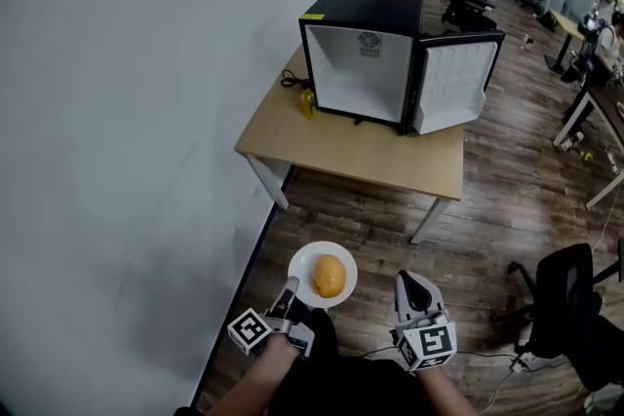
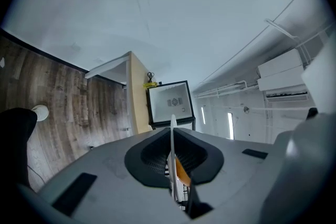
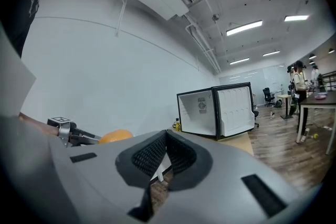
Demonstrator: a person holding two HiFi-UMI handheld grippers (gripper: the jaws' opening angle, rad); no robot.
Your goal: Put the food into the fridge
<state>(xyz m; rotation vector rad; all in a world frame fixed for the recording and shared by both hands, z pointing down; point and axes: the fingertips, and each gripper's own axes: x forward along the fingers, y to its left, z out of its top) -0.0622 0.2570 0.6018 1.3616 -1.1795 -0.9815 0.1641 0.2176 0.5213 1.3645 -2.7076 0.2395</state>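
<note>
One fridge (image 1: 361,54), one plate (image 1: 300,264), one table (image 1: 351,153).

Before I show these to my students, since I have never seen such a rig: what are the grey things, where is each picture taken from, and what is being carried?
There is no robot here: a person holds a two-jaw gripper in each hand. The head view comes from a camera on the person's head, looking down. The other two views come from cameras riding on each gripper, looking along its jaws. The left gripper is shut on the rim of a white plate, which carries an orange piece of food. The right gripper is shut and empty. Ahead, a wooden table bears a small black fridge. Its door is open, so the white inside shows. A small yellow thing stands beside the fridge.
</note>
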